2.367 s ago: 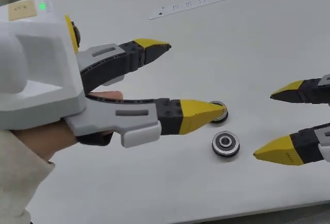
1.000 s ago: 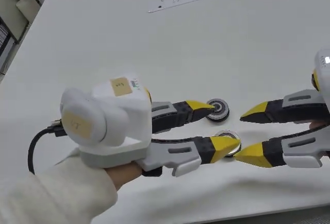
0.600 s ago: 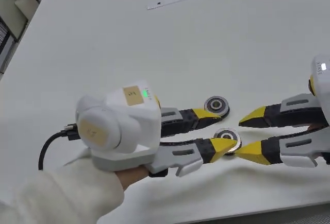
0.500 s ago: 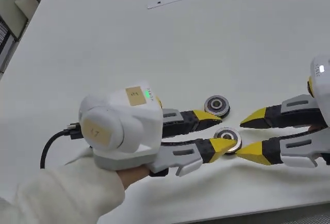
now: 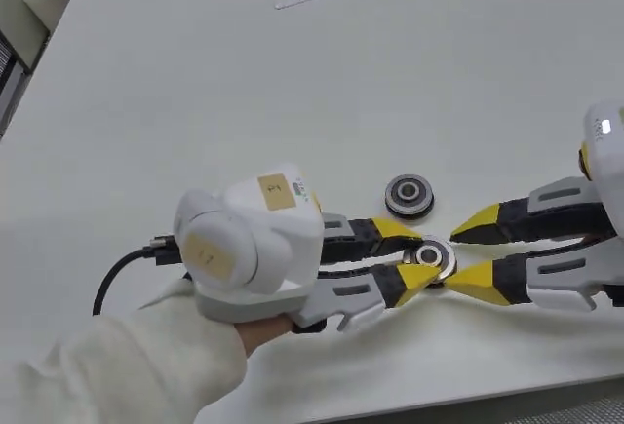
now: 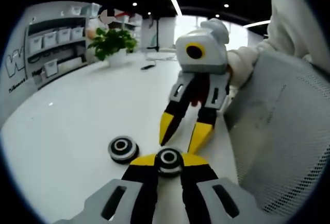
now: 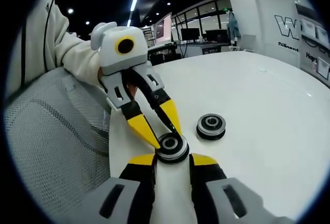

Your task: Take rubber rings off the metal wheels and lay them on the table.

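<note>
One wheel [image 5: 430,257] sits clamped in the left gripper [image 5: 417,252]; the right gripper [image 5: 456,258] has its jaws apart beside it, yellow tips covering its rim. The second wheel [image 5: 409,195] lies near.

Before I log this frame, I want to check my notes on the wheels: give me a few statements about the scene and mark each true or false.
1. Two wheels lie on the table. True: a near wheel and a far wheel.
2. The left gripper and the right gripper both have their jaws at the near wheel. True.
3. The far wheel is held by the right gripper. False: it lies free on the table.
4. The wheels are stacked. False: they lie side by side, apart.
</note>
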Demonstrator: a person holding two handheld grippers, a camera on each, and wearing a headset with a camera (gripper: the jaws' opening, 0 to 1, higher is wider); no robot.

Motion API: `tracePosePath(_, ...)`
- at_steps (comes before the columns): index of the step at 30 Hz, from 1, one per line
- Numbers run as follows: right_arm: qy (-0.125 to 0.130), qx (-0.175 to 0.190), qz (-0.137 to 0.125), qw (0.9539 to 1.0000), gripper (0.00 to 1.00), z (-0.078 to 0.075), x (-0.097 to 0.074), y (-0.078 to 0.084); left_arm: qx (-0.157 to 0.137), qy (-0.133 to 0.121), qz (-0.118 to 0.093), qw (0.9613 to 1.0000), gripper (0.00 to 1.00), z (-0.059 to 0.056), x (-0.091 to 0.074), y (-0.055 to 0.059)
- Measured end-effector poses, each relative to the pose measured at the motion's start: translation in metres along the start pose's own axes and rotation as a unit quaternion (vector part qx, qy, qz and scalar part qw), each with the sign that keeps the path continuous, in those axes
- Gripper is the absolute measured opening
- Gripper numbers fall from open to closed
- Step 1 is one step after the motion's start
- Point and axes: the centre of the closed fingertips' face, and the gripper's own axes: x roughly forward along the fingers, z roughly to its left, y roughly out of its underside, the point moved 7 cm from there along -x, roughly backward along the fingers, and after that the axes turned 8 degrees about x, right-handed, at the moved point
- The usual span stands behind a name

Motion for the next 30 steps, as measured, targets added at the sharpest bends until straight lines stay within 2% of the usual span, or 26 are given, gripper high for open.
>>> tracePosePath(4, 0.000, 0.000, 0.000, 1.0000, 0.21, 0.0002, 0.0004, -0.0003, 0.029, 0.001, -0.002, 0.9996, 0.16, -0.0005, 0.0013, 0.0004)
tracePosePath(6, 0.000, -0.001, 0.000, 1.0000, 0.21, 0.0003, 0.0005, -0.0003, 0.034, 0.003, -0.003, 0.9994, 0.15, -0.0010, 0.0017, -0.0002)
tracePosePath(15, 0.002, -0.014, 0.007, 0.9999, 0.18, 0.0012, 0.0018, 0.0009, 0.028, 0.002, -0.015, 0.9995, 0.14, -0.0011, 0.0009, 0.0007)
tracePosePath(30, 0.007, -0.029, 0.020, 0.9993, 0.13, 0.0020, 0.0009, 0.0028, 0.028, 0.000, -0.015, 0.9995, 0.14, -0.0035, 0.0008, -0.0001)
